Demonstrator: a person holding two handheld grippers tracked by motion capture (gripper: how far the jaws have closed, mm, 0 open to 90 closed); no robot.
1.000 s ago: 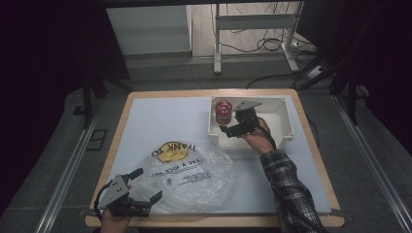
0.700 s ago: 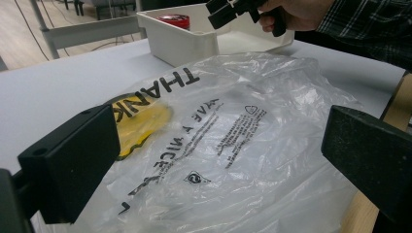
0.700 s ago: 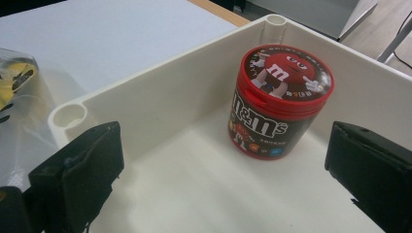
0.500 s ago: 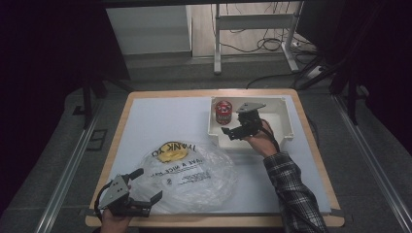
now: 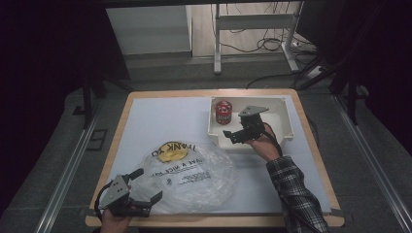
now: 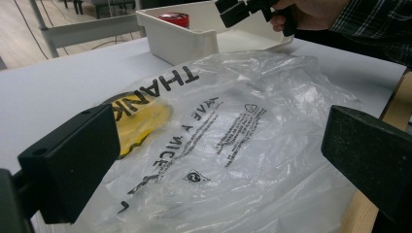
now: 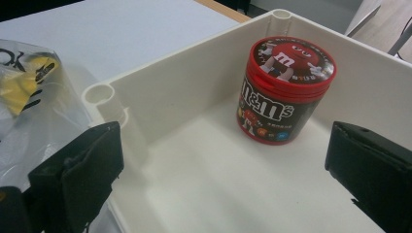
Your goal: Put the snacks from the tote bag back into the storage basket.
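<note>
A red-lidded M&M's can (image 5: 223, 112) (image 7: 284, 90) stands upright in the far left corner of a white bin (image 5: 286, 127) (image 7: 184, 82). My right gripper (image 5: 230, 136) (image 7: 226, 165) hovers over the bin's near left part, open and empty, its jaws aimed at the can from a short distance. A crumpled clear plastic bag (image 5: 189, 179) (image 6: 228, 131) with black print and a yellow patch lies on the table's near left. At the front left edge my left gripper (image 5: 148, 184) (image 6: 218, 160) is open, its jaws either side of the bag's near corner without gripping it.
The left gripper view has the bin (image 6: 180, 41) and the can's lid (image 6: 171, 18) behind the bag, with the right gripper (image 6: 238, 9) above them. Bare grey table surface (image 5: 165, 121) lies at the far left. The wooden table rim (image 5: 316, 141) runs close beside the bin.
The right gripper has shifted slightly over the bin, staying open. The left gripper, the bag and the can have not moved.
</note>
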